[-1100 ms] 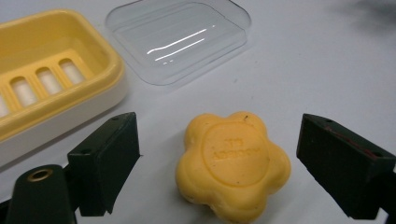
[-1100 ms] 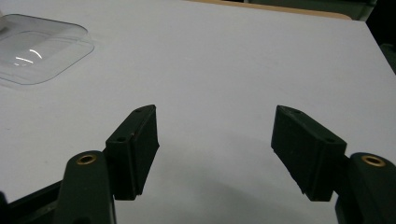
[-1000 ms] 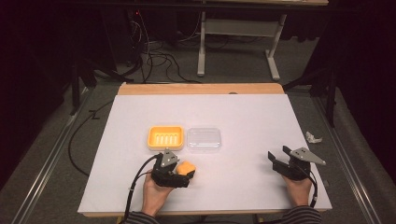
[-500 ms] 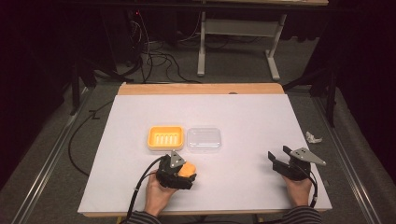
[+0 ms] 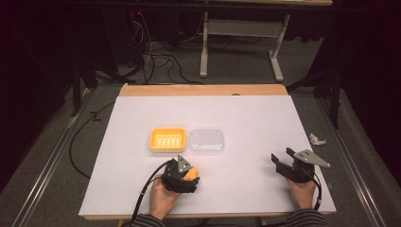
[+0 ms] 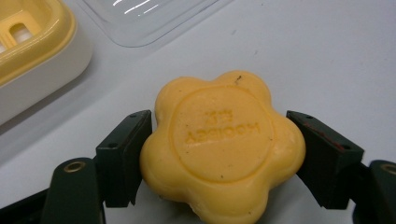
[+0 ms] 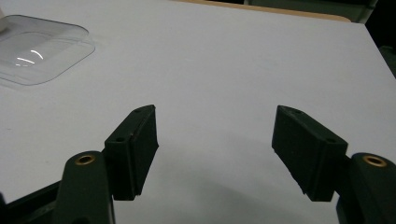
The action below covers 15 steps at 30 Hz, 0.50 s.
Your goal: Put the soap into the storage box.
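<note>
The left tongs [image 6: 219, 154] grip a flower-shaped yellow soap [image 6: 223, 145], 1 jaw pressed to each side, low over the white desk [image 5: 255, 123] just in front of the yellow soap dish [image 5: 168, 140]. The hold sits on rounded lobes, so the soap could likely slip or twist out during a lift. The dish is empty; its clear lid [image 5: 206, 141] lies beside it, also holding nothing. The right tongs [image 7: 215, 154] stand wide open, holding nothing.

soap dish [image 5: 167, 139] left of lid [image 5: 206, 141] (touching), soap [image 5: 191, 173] nearer
</note>
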Each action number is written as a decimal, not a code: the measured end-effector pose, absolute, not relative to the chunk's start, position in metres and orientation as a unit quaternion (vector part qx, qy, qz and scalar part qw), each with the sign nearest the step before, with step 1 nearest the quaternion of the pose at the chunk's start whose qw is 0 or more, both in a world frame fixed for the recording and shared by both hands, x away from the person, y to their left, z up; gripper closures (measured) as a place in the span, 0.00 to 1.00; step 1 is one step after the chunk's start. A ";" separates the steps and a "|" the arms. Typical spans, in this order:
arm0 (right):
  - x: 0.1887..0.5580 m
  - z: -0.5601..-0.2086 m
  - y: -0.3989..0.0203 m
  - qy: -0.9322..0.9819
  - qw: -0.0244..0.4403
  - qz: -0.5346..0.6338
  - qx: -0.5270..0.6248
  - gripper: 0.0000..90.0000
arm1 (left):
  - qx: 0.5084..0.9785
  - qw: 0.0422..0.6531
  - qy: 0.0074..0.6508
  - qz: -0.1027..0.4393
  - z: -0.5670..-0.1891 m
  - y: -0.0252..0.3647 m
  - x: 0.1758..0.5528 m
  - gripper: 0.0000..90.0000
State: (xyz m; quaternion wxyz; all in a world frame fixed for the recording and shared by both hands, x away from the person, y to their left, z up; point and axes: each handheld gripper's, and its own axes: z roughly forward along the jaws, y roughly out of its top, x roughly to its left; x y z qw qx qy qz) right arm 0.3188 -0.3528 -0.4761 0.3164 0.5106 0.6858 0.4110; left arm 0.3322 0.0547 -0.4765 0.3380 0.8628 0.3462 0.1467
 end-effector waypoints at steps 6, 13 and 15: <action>0.319 -0.476 -0.353 0.686 0.316 0.412 0.510 0.35 | 0.868 0.337 0.336 0.144 -0.475 0.057 0.335 0.29; 0.319 -0.476 -0.352 0.687 0.316 0.410 0.510 0.35 | 0.862 0.352 0.340 0.134 -0.470 0.063 0.337 0.29; 0.319 -0.476 -0.352 0.686 0.316 0.410 0.511 0.35 | 0.861 0.355 0.341 0.130 -0.470 0.063 0.337 0.29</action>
